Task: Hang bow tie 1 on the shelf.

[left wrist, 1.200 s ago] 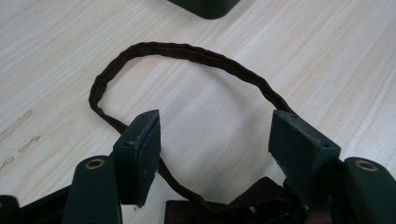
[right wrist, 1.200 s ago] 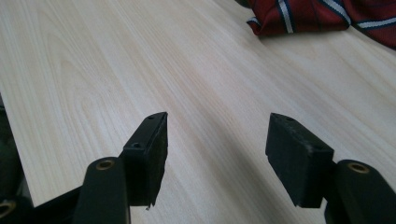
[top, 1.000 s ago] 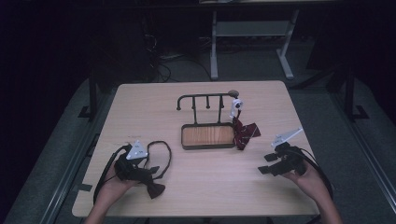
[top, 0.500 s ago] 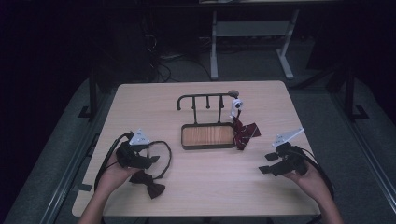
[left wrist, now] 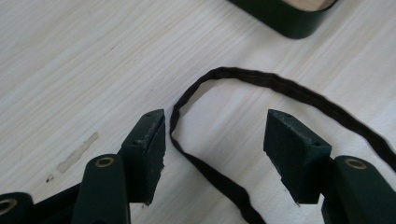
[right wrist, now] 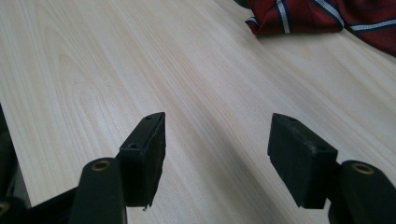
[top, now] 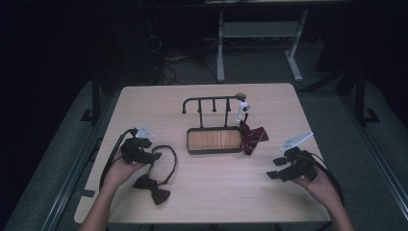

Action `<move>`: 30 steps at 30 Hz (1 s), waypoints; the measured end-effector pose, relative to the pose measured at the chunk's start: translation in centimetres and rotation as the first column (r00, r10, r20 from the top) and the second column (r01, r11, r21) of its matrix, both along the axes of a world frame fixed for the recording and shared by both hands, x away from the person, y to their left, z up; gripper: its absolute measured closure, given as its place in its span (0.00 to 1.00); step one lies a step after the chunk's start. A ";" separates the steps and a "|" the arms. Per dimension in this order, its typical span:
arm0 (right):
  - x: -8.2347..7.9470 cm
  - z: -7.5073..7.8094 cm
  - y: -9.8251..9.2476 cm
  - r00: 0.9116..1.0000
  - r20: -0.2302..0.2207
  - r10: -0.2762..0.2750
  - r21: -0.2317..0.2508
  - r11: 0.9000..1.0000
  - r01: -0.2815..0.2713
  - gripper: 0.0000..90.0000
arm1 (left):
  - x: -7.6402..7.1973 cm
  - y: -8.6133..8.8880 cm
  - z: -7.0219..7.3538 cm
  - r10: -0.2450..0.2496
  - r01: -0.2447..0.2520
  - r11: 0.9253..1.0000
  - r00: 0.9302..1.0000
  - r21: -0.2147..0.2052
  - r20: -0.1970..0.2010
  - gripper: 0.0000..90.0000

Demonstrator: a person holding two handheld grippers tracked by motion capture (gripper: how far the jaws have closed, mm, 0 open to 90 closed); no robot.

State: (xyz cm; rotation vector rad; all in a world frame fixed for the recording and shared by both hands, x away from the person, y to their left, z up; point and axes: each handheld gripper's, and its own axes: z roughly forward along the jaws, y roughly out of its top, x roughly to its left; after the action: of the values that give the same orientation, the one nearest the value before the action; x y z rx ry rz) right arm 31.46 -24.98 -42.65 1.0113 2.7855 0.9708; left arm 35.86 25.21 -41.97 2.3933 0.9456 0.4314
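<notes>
The left gripper [top: 155, 156] hovers low over one dark bow tie's strap [left wrist: 224, 121], jaws wide but just closing, strap loose between them. The right gripper [top: 275, 168] rests wide-jawed near one striped tie [top: 253, 136].

Two bow ties — one dark [top: 153, 189], one striped red [top: 253, 137] — one rack [top: 214, 122]

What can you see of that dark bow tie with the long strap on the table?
The bow tie is dark brown and looks like soft cloth. Its knotted bow lies flat near the table's front edge, and a thin strap runs from it in a loop toward the tray. The strap looks a bit crinkled and rests on the wood. In the left gripper view, the left gripper's jaws stand open around a bend of the strap, which runs close by one jaw, and nothing squeezes it.
</notes>
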 end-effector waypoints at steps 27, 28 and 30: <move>-0.2 0.2 0.4 1.000 0.021 0.005 -0.007 1.000 -0.005 0.41 | 1.4 0.0 -2.0 0.077 -0.071 0.996 0.990 0.060 -0.114 0.68; -0.2 0.2 0.4 1.000 0.022 0.007 -0.007 1.000 -0.007 0.41 | 1.4 0.0 -2.1 0.078 -0.071 0.996 0.990 0.061 -0.114 0.68; -0.2 0.2 0.4 1.000 0.023 0.008 -0.006 1.000 -0.008 0.41 | 1.4 0.0 -2.1 0.078 -0.071 0.996 0.990 0.061 -0.117 0.68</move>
State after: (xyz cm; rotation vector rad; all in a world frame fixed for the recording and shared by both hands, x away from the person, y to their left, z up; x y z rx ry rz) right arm 31.26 -24.62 -42.43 0.9821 2.7745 0.9687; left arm 37.29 25.20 -44.10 2.4643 1.0927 0.3499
